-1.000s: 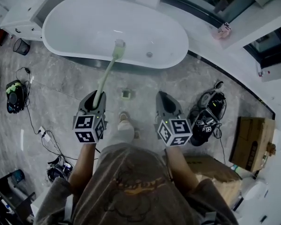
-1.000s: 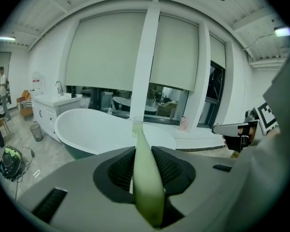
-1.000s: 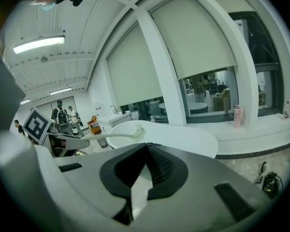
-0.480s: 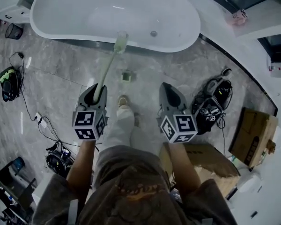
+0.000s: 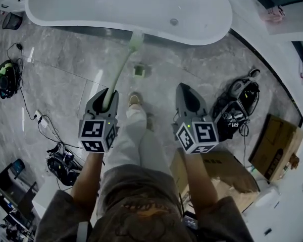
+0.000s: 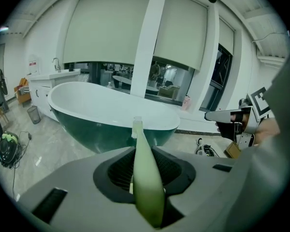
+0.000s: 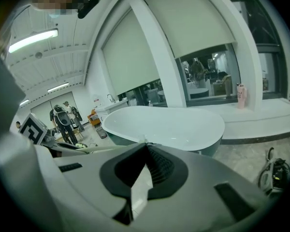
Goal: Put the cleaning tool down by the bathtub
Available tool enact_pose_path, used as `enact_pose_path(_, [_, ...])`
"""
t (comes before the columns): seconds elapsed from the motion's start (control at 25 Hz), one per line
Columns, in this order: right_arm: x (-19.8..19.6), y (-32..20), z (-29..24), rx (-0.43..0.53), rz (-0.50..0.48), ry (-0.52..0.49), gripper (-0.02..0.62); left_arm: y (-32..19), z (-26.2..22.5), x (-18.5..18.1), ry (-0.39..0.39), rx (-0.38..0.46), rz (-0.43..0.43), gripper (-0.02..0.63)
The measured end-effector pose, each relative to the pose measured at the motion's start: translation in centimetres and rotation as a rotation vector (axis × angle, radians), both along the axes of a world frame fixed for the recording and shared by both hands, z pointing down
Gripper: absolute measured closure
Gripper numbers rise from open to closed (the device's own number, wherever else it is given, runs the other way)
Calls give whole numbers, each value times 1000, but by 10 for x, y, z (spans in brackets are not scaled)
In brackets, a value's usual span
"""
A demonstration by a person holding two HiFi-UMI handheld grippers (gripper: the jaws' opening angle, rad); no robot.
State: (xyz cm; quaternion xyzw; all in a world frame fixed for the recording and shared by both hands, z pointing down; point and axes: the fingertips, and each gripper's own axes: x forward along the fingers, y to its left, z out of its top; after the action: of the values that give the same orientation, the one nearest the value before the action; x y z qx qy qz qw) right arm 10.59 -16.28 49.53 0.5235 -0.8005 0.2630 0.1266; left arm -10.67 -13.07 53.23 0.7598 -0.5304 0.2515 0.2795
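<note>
Cleaning tool (image 5: 122,68) in left gripper (image 5: 107,97)

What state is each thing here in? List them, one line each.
Brush: held by its handle, head pointing at the bathtub, not yet put down.
Left gripper: shut on the brush.
Right gripper: shut, nothing in it.
Bathtub: no water or things seen inside.
Blinds: drawn down.

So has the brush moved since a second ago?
Yes. The brush head showed over the tub basin; now it lies at the near rim, nearer the person.
</note>
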Motion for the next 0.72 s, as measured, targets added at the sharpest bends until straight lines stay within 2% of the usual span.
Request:
enact_pose_path(0.12, [-3,2,23,-16,-4,2,595,4,23,1,2,-34,4,503])
enact_pose_path(0.32, [-5,0,55,-40,-8,9,595,-3,61,1,-13,-38,17,503])
enact_pose_path(0.72, [-8,-3,93,-67,-6,10,595,-19,134,7,-10,-107,19,503])
